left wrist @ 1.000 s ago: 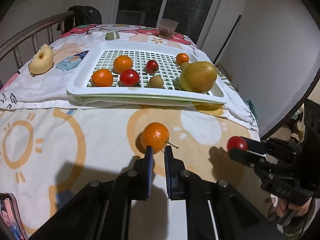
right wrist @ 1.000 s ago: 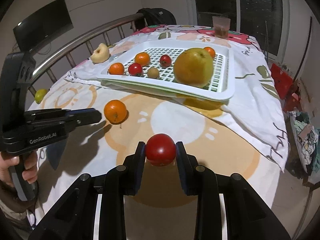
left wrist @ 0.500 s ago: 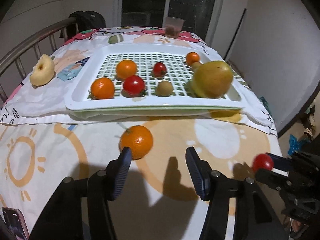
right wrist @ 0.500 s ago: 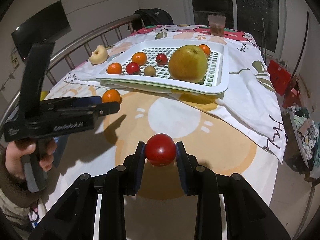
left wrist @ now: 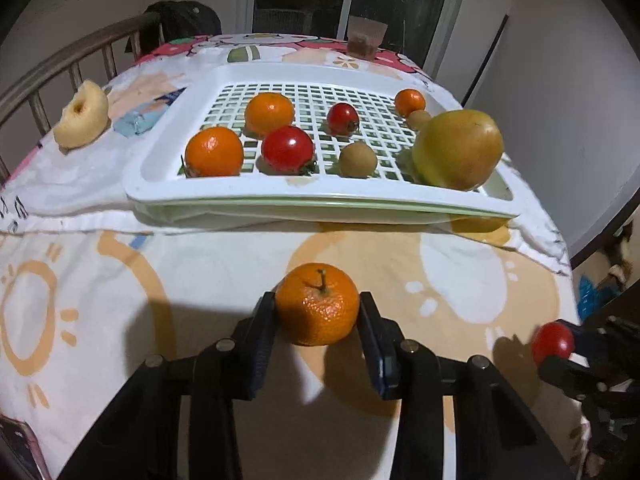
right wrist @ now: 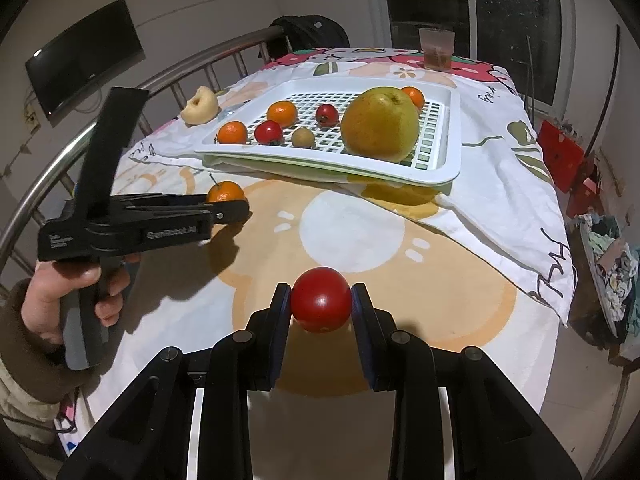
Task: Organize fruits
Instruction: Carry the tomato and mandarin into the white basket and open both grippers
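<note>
A stemmed mandarin (left wrist: 317,310) rests on the patterned cloth in front of the white slotted tray (left wrist: 320,197). My left gripper (left wrist: 318,305) straddles it, its jaws closing with both pads touching the mandarin's sides. In the right wrist view my right gripper (right wrist: 321,300) is shut on a red tomato (right wrist: 321,299), held just above the cloth near the table's front. The tray holds a big yellow-green pear (left wrist: 458,155), three mandarins, two tomatoes and two small brown fruits. The left gripper (right wrist: 234,206) shows there too, held by a hand.
A cored pale fruit (left wrist: 82,114) lies left of the tray by the metal rail (left wrist: 60,64). A plastic cup (left wrist: 366,42) stands at the far end. A phone (left wrist: 16,452) lies at the near left corner. The table drops off on the right.
My left gripper opened, moved forward and down so the mandarin came between its fingers, then closed in on it. The right gripper with the tomato stayed put.
</note>
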A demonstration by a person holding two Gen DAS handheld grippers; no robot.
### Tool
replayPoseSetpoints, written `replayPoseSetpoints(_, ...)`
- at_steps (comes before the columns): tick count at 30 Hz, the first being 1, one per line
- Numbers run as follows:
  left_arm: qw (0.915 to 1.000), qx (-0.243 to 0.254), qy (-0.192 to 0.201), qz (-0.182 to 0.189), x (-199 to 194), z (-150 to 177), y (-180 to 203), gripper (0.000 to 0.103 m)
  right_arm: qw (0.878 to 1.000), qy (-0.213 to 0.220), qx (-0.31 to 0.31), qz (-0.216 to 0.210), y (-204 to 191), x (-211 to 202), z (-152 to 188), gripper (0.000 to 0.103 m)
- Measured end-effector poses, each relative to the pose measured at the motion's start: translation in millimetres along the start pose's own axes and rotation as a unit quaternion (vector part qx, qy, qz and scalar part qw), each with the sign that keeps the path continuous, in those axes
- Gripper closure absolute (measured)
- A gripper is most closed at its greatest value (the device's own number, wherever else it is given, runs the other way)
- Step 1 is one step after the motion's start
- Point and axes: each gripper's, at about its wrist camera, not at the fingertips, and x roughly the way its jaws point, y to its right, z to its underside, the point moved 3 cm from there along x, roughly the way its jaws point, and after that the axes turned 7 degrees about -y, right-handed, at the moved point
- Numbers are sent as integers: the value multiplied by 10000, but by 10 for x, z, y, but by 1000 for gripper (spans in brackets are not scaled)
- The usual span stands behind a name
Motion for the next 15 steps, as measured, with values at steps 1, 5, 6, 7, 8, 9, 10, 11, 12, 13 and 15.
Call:
replayPoseSetpoints(1, 10000, 6, 28, 0, -21, 15, 1, 61, 10000, -5, 12, -1, 8, 3, 1, 74)
replayPoseSetpoints(5, 9996, 151, 193, 157, -210, 104, 60, 61, 10000, -2, 43, -25, 33, -2, 2, 74)
replayPoseSetpoints(6, 9994, 174, 232, 189, -266, 129, 63, 61, 10000, -3, 43, -26, 35, -6, 4, 74)
replayPoseSetpoints(7, 9992, 194, 278, 230, -332, 157, 66, 61, 10000, -3, 41, -19, 34, -5, 2, 74)
replayPoseSetpoints(8, 9989, 212, 321, 284, -392, 182, 69, 61, 10000, -5, 33, -14, 38, -14, 4, 74)
replayPoseSetpoints(9, 9984, 230, 374, 343, -466, 205, 71, 61, 10000, -8, 23, -10, 40, -22, 6, 74)
replayPoseSetpoints(10, 9981, 249, 429, 372, -533, 223, 68, 61, 10000, -8, 16, -7, 44, -32, 8, 74)
replayPoseSetpoints(11, 9976, 279, 498, 381, -609, 245, 63, 61, 10000, -5, 12, -1, 51, -47, 7, 74)
replayPoseSetpoints(12, 9973, 296, 553, 379, -679, 264, 60, 61, 10000, 1, 8, 6, 61, -65, 6, 74)
replayPoseSetpoints(13, 9969, 311, 618, 379, -755, 275, 53, 61, 10000, 13, 10, 9, 72, -86, 1, 74)
replayPoseSetpoints(15, 9961, 318, 739, 368, -881, 254, 29, 61, 10000, 64, 27, 17, 107, -150, -19, 74)
